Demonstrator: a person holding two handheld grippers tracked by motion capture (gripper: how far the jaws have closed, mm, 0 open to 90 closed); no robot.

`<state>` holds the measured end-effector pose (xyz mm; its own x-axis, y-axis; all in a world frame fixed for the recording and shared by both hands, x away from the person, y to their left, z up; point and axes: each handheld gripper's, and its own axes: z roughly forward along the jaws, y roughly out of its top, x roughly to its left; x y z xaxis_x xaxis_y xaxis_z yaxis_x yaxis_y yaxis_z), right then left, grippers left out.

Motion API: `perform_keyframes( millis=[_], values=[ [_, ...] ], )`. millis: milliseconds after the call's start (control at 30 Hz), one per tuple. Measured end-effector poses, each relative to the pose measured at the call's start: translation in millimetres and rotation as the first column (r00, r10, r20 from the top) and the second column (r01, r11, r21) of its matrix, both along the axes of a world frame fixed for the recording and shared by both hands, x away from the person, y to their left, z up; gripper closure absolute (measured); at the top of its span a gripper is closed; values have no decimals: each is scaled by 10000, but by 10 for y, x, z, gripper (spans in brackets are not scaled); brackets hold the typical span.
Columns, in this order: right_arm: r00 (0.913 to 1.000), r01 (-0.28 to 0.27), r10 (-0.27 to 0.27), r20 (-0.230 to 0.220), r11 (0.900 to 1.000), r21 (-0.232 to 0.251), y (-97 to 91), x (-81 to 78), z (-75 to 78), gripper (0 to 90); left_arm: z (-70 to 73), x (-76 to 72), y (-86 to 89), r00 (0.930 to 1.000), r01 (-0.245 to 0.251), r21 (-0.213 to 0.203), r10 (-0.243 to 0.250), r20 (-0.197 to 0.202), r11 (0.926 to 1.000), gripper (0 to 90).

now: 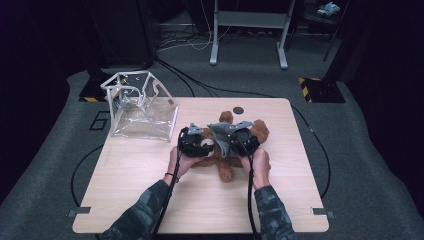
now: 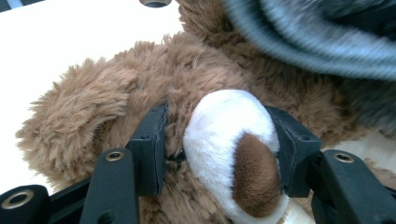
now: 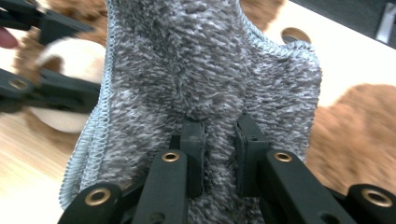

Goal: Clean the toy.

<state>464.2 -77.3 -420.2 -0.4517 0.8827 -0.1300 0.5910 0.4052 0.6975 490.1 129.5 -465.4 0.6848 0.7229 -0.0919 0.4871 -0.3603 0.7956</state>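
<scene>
A brown plush teddy bear (image 1: 227, 169) lies on the light wooden table (image 1: 150, 195). My left gripper (image 1: 197, 142) is shut on the bear's white muzzle (image 2: 224, 126) with its brown nose, one jaw on each side of it. In the left gripper view the bear's head (image 2: 140, 79) bulges above the left gripper (image 2: 220, 128). My right gripper (image 1: 236, 137) is shut on a fuzzy grey cloth (image 3: 210, 60) with a stitched edge, pinched between its jaws and held over the bear. In the right gripper view that gripper (image 3: 219, 135) has the cloth draped upward from it.
A clear plastic bag with white trim (image 1: 142, 105) stands open at the table's far left corner. A round dark hole (image 1: 238, 110) sits in the tabletop behind the bear. Cables trail from both grippers toward the near edge. Bare wood lies to the front and right.
</scene>
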Motion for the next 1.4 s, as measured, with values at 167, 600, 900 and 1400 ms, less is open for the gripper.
perform_keyframes(
  millis=[167,600,900,1400],
  values=[
    [9961,877,-875,72,9959,-212,-310,1,-4,769,26,51,-1,9997,61,100,-59,-241,9999,449],
    [9995,-123,106,312,9983,561,33,-69,200,767,68,144,-10,9974,34,229,-17,-725,9997,449],
    [10000,37,-38,22,9995,301,102,132,24,771,79,234,-7,9943,139,140,-123,-1062,9998,448],
    [9955,903,-908,-270,9957,-201,-47,198,-16,783,169,195,-87,10000,-20,877,25,-55,9961,354]
  ],
)
